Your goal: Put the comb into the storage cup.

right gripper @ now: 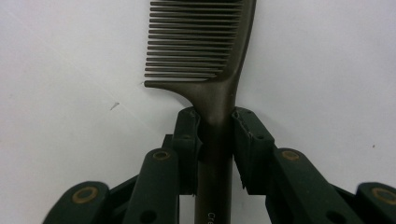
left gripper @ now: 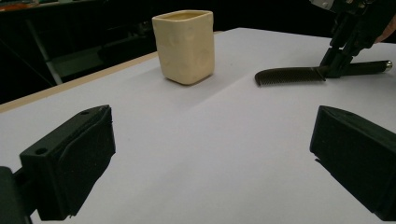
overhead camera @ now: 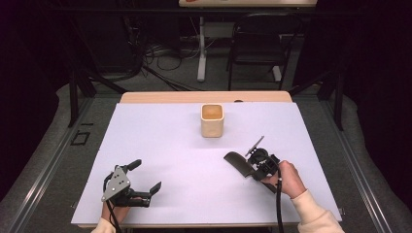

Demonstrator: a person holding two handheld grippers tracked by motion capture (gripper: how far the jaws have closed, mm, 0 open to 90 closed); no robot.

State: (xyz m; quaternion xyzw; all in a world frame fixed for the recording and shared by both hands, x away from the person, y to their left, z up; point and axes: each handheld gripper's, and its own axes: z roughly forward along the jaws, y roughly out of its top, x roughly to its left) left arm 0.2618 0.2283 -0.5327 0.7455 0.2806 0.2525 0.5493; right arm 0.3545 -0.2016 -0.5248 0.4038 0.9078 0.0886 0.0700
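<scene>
Two hands come in from the near edge of the table, each holding a black two-jaw gripper with a trailing cable. The left gripper [overhead camera: 145, 176], topped by a grey three-cornered plate, sits low at the near left in a hand whose wrist just shows, its jaws spread wide apart with nothing between them. The right gripper [overhead camera: 253, 167], held in a hand [overhead camera: 288, 179] with a cream sleeve, points toward the table's middle, its jaws pressed on either side of a dark comb handle [right gripper: 215, 140].
</scene>
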